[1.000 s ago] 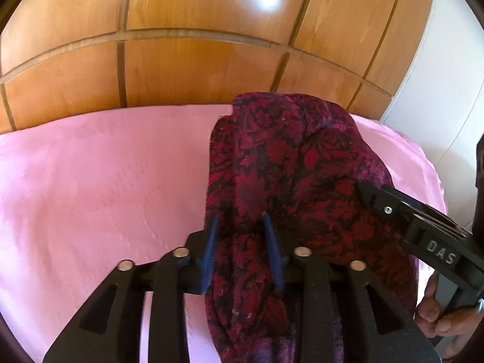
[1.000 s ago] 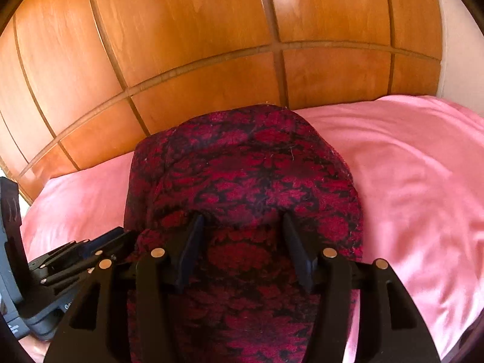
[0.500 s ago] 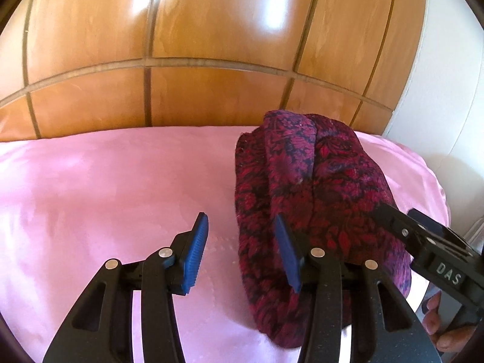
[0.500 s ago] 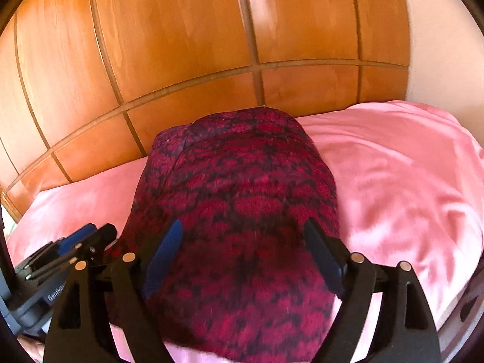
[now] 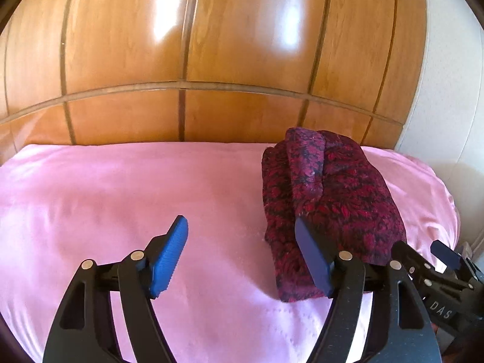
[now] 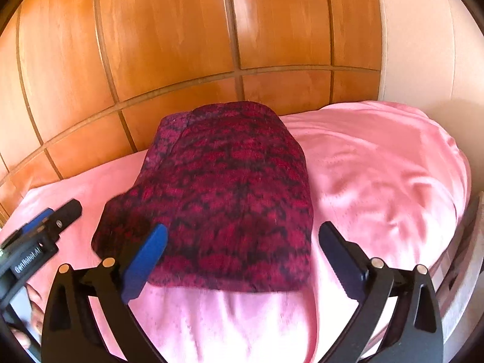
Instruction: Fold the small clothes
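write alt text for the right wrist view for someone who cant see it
A folded dark red patterned garment lies on a pink sheet, just beyond the open right gripper. The left gripper shows at the left edge, wooden panels behind.

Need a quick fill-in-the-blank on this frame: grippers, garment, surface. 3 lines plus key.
1. The folded dark red patterned garment lies on a ____ sheet.
2. The left gripper has its jaws ____ and holds nothing.
3. The right gripper is open and ____ the garment.
4. Behind the bed stands a glossy ____ panelled wall.

Missing words: pink; open; not gripping; wooden
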Demonstrator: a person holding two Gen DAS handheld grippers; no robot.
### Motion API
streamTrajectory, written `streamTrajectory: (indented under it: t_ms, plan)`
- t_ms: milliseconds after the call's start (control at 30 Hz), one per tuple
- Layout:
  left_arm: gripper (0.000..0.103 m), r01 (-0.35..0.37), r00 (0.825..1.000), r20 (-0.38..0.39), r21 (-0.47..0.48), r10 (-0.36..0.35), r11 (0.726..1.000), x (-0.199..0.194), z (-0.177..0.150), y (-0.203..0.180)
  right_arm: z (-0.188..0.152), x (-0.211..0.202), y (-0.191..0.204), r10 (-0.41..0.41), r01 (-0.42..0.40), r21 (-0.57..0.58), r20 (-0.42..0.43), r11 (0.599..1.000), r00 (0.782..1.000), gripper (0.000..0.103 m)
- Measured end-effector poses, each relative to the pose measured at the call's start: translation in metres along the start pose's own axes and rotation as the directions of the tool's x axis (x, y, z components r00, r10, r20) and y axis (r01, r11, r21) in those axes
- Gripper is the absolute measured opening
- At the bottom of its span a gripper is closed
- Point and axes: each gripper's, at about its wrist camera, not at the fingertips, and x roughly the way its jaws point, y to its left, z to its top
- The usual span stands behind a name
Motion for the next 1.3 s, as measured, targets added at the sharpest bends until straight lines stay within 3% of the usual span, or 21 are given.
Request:
streamTrajectory:
  t_ms: [233, 467, 1300]
  plan:
    - [0.079, -0.03, 0.999, 0.032, 0.017, 0.029, 0.999, -0.022, -0.009, 0.002, -0.016, -0.022, -0.002, -0.058, 0.057, 0.006, 0.058, 0.998, 0.997, 0.1]
    - [0.09, -0.062, 0.997, 0.049, 0.035, 0.06, 0.997, -0.036, -0.018, -0.001, -0.025, -0.029, -0.002, -0.077, 0.077, 0.0, 0.06, 0.997, 0.995, 0.1]
    - [0.097, -0.066, 0.997, 0.038, 0.012, 0.066, 0.998, -0.045, -0.023, 0.009, -0.03, -0.033, 0.002, -0.065, 0.067, -0.014, 0.065, 0.998, 0.996, 0.1]
